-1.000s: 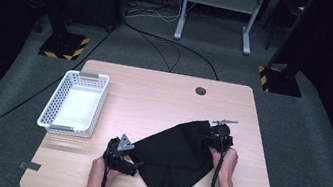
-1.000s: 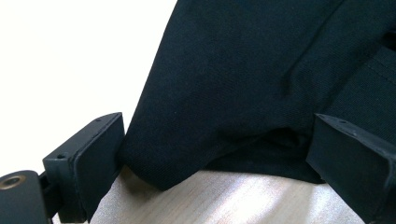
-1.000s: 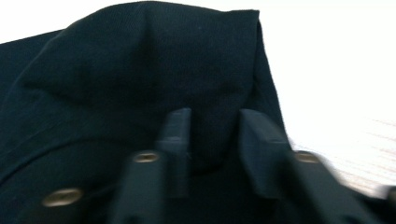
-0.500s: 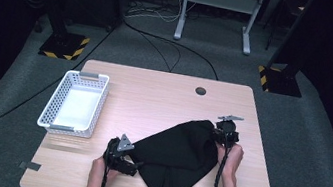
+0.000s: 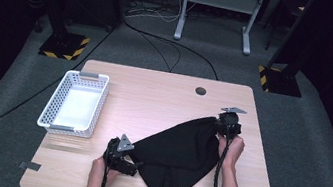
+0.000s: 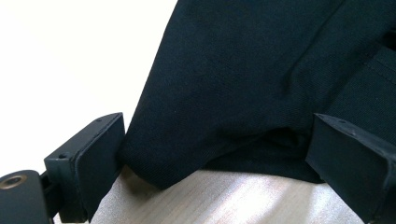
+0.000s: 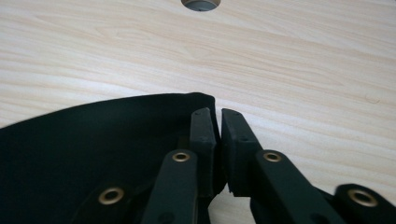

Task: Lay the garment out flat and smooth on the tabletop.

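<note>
A black cloth (image 5: pixel 175 150) lies spread across the near right part of the wooden table (image 5: pixel 154 96). My right gripper (image 5: pixel 220 125) is at its far right corner. In the right gripper view its jaws (image 7: pixel 217 126) have just been closing and stand nearly together, pinching the edge of the cloth (image 7: pixel 93 140). My left gripper (image 5: pixel 135 167) sits low at the cloth's near left corner. Its jaws (image 6: pixel 217 140) stand wide apart, with a bunched fold of the cloth (image 6: pixel 243 70) lying between them on the tabletop.
A white plastic basket (image 5: pixel 52 106) stands empty near the table's left edge. A round cable hole (image 5: pixel 200 91) is at the table's far middle, and shows ahead of the right gripper (image 7: pixel 201 3). Dark floor with cables and stand legs lies beyond the table.
My right gripper has moved away from the person and slightly right, lifting a little and drawing the cloth's corner with it. The left gripper has stayed put.
</note>
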Demonstrator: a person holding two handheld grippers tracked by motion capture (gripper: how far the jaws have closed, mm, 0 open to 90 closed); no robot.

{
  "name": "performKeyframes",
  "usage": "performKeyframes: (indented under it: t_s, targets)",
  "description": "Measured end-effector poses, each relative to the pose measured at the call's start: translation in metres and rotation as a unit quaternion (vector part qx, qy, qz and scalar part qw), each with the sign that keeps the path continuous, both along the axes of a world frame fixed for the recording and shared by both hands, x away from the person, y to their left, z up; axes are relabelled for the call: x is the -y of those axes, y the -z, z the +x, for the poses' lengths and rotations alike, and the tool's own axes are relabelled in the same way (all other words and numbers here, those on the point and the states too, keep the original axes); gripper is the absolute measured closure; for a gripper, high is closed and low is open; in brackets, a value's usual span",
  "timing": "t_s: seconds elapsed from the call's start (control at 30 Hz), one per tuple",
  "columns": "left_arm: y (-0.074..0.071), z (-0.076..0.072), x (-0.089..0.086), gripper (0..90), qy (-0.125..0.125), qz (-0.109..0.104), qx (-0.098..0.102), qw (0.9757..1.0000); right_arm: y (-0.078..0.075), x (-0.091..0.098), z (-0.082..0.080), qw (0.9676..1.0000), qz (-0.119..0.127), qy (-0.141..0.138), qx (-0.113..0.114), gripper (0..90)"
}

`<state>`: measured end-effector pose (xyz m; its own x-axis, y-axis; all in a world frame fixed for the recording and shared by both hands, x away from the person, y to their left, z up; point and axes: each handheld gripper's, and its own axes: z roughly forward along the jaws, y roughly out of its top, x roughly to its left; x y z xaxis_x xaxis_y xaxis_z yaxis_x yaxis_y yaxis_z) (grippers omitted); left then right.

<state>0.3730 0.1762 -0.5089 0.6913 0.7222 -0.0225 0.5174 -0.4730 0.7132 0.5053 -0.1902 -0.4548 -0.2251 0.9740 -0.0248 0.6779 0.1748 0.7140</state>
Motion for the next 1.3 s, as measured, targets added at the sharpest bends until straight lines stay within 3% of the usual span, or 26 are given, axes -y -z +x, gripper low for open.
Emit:
performKeyframes:
  t_s: [0.07, 0.13, 0.2, 0.23, 0.43, 0.5, 0.53, 0.57, 0.6, 0.67, 0.7, 0.73, 0.77, 1.0, 1.03, 1.17, 1.3]
  targets:
    - [0.0, 0.0, 0.0, 5.4, 0.0, 0.0, 0.001, 1.0, -0.002, 0.003, -0.003, 0.9999, 0.012, 0.004, 0.003, 77.7]
    - [0.0, 0.0, 0.0, 5.4, 0.0, 0.0, 0.001, 1.0, -0.004, 0.008, -0.01, 0.9994, 0.034, 0.004, 0.002, 67.4]
    - [0.0, 0.0, 0.0, 5.5, 0.001, 0.001, 0.002, 1.0, -0.004, 0.01, -0.013, 0.999, 0.044, 0.0, -0.004, 64.4]
    - [0.0, -0.001, 0.0, 5.5, 0.0, 0.002, 0.004, 1.0, -0.004, 0.013, -0.02, 0.9983, 0.058, -0.006, -0.008, 57.2]
    - [0.0, -0.002, 0.001, 5.3, 0.0, 0.003, 0.006, 1.0, -0.001, 0.027, -0.049, 0.9952, 0.094, -0.019, -0.016, 35.2]
    - [-0.001, -0.003, 0.0, 2.8, 0.016, -0.002, 0.012, 0.9998, 0.001, 0.029, -0.061, 0.9941, 0.105, -0.023, -0.015, 25.6]
    - [-0.001, -0.003, 0.0, 2.5, 0.016, -0.002, 0.012, 0.9998, 0.001, 0.029, -0.061, 0.9941, 0.105, -0.023, -0.015, 25.6]
    - [-0.003, -0.005, -0.002, 2.6, 0.019, -0.014, 0.018, 0.9996, 0.004, 0.029, -0.073, 0.9933, 0.11, -0.035, -0.008, 20.2]
    - [-0.003, -0.005, -0.002, 2.8, 0.019, -0.014, 0.018, 0.9996, 0.004, 0.029, -0.073, 0.9933, 0.11, -0.035, -0.008, 20.2]
    - [-0.006, -0.006, -0.002, 2.9, 0.02, -0.026, 0.026, 0.9991, 0.009, 0.028, -0.09, 0.9933, 0.103, -0.053, -0.006, 14.7]
    - [-0.01, -0.003, 0.0, 2.6, 0.024, -0.053, 0.021, 0.9981, 0.011, 0.027, -0.094, 0.9933, 0.1, -0.057, -0.005, 14.0]
    - [-0.01, -0.003, 0.0, 1.9, 0.024, -0.053, 0.021, 0.9981, 0.011, 0.027, -0.094, 0.9933, 0.1, -0.057, -0.005, 14.0]
    - [-0.012, 0.003, 0.004, 0.5, 0.029, -0.078, 0.009, 0.9965, 0.017, 0.024, -0.102, 0.9941, 0.091, -0.059, -0.001, 11.4]
    - [-0.003, 0.017, 0.018, 0.0, 0.03, -0.038, -0.008, 0.9988, 0.037, 0.015, -0.113, 0.9952, 0.068, -0.07, -0.008, 5.0]
    - [0.0, 0.019, 0.02, 0.1, 0.03, -0.02, -0.016, 0.9992, 0.042, 0.012, -0.115, 0.9955, 0.061, -0.072, -0.009, 4.4]
    - [0.0, 0.019, 0.021, 1.7, 0.03, -0.003, -0.01, 0.9995, 0.05, 0.01, -0.117, 0.9955, 0.058, -0.073, -0.013, 3.8]
    - [0.0, 0.016, 0.018, 1.8, 0.031, -0.002, -0.01, 0.9995, 0.054, 0.009, -0.12, 0.9955, 0.057, -0.075, -0.01, 4.0]
